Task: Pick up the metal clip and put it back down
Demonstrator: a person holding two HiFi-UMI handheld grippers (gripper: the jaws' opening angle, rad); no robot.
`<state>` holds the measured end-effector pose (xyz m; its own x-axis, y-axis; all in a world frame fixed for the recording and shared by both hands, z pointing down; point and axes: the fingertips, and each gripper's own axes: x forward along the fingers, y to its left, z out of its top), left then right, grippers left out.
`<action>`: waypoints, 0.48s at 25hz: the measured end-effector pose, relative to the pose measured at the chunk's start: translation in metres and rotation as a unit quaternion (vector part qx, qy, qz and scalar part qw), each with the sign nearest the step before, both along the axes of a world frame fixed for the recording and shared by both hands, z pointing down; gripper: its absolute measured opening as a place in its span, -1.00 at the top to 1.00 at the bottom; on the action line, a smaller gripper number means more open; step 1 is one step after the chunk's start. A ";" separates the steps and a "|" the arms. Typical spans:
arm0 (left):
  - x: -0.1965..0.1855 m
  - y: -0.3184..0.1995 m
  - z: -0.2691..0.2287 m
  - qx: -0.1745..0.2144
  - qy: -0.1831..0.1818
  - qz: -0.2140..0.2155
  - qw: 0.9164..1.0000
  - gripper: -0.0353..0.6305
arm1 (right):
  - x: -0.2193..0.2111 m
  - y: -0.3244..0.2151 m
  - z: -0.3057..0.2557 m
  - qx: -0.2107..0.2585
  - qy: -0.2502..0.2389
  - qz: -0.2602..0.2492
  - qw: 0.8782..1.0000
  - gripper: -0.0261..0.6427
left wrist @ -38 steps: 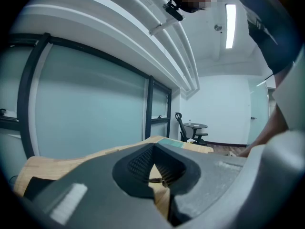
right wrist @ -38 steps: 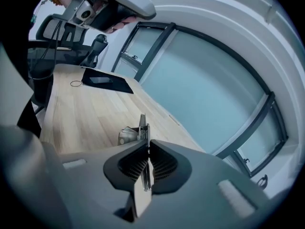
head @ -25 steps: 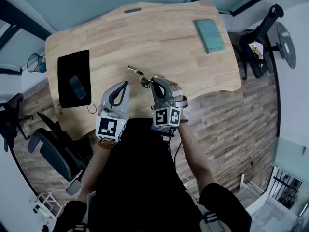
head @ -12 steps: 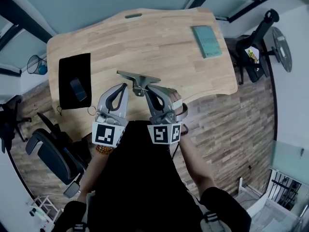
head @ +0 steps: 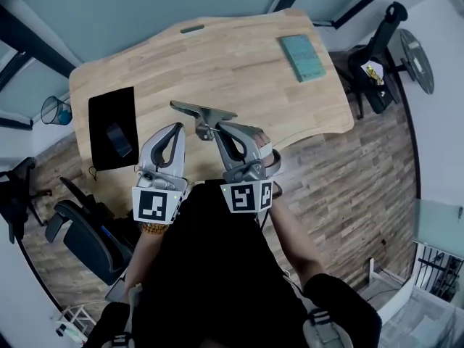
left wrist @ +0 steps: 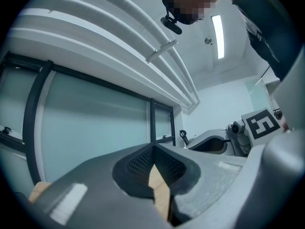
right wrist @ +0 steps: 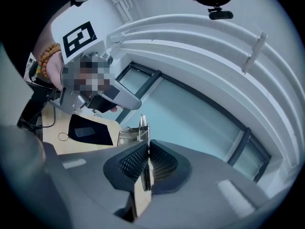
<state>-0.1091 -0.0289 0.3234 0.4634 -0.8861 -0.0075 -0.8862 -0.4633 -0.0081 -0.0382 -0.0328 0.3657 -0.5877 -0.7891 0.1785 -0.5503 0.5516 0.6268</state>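
Note:
The metal clip (head: 201,114), a wide silver bulldog clip, hangs in the air above the wooden table (head: 239,56). My right gripper (head: 217,127) is shut on the clip's handle, and the clip's broad jaw sticks out to the left beyond the fingertips. In the right gripper view the metal clip (right wrist: 137,131) stands up just past the pads of my right gripper (right wrist: 148,149), with its thin handle pinched between them. Beside it on the left, my left gripper (head: 178,127) is shut and holds nothing. In the left gripper view the left gripper (left wrist: 153,149) points level at a glass wall.
A black pouch (head: 114,127) with a phone on it lies at the table's left end. A teal book (head: 302,55) lies at the far right. On the floor stand a waste basket (head: 55,111) and an office chair (head: 80,230) at the left, and another chair (head: 377,71) at the right.
Both grippers have risen toward the head camera. The clip has come up off the table in the right gripper and now looks larger, with its broad jaw showing.

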 end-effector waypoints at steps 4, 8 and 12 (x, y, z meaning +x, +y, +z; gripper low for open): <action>0.003 0.000 0.001 0.003 0.002 0.002 1.000 0.89 | 0.004 -0.001 -0.004 -0.009 -0.013 0.004 1.000 0.82; 0.006 0.001 0.001 0.004 0.001 0.007 1.000 0.89 | 0.006 -0.003 -0.007 -0.007 -0.014 0.007 1.000 0.82; 0.005 0.000 0.003 0.003 0.004 0.007 1.000 0.89 | 0.008 -0.005 -0.011 -0.006 -0.014 0.014 1.000 0.82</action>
